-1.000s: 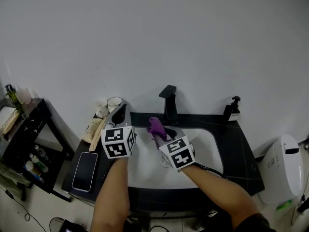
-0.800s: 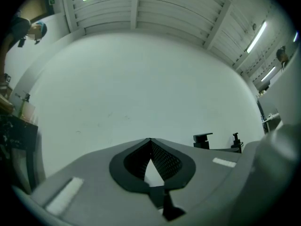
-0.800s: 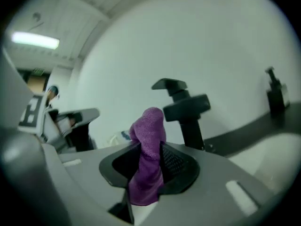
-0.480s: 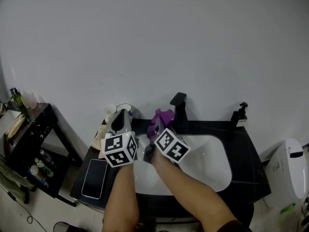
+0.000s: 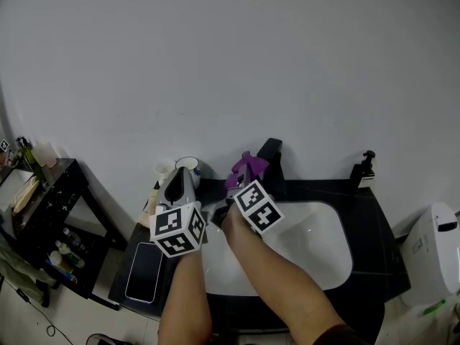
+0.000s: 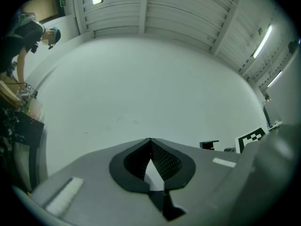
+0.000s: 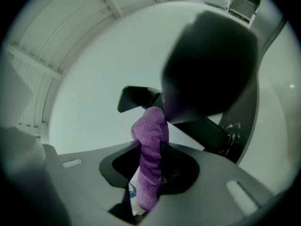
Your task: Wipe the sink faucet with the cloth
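Right gripper [image 5: 241,181] is clamped on the purple cloth [image 7: 149,140], pinched mid-fold so a rounded wad sticks out past the tips; that wad is my wiping pad. The cloth is right up at the black faucet [image 5: 271,154], on the left side of its spout in the head view. In the right gripper view the faucet body looms just beyond the wad. Contact looks likely, but I can't confirm it. Left gripper [image 6: 150,141] has its jaws together on nothing, parked left of the white sink basin [image 5: 320,246] near the cup [image 5: 188,164], out of the wipe path. My read: the wiping step is on, and next it needs strokes along the spout.
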`<act>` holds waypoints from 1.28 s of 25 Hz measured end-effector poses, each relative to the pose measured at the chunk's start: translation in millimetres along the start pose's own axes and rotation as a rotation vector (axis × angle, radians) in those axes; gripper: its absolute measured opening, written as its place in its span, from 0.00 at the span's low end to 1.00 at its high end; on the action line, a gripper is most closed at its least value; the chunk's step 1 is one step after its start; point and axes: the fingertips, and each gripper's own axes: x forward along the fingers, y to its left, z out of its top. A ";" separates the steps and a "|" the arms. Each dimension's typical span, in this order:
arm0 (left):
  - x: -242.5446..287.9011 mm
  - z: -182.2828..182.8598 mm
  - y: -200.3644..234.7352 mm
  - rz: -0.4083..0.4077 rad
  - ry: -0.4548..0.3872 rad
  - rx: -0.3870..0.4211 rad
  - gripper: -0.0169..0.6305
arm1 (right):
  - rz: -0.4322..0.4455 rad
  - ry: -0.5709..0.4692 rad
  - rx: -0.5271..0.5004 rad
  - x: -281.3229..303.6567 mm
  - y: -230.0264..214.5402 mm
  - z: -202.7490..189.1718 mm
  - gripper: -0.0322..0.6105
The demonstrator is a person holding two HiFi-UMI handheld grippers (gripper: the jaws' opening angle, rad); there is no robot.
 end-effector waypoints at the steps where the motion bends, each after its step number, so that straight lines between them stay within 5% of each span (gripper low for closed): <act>1: 0.2 -0.1 -1.9 -0.005 0.000 0.003 0.05 | -0.009 0.001 0.005 -0.4 -3.9 -1.8 0.21; 19: 2.8 -3.1 -13.9 -0.043 0.014 0.015 0.05 | -0.158 0.043 0.166 -18.3 -66.8 -39.0 0.20; 27: 4.0 -6.2 -20.5 -0.059 0.024 0.039 0.05 | -0.103 0.078 0.106 -27.9 -54.5 -34.8 0.21; 32: 4.6 -10.6 -33.8 -0.088 0.038 0.080 0.05 | -0.026 0.195 0.045 -63.4 -37.4 -31.4 0.21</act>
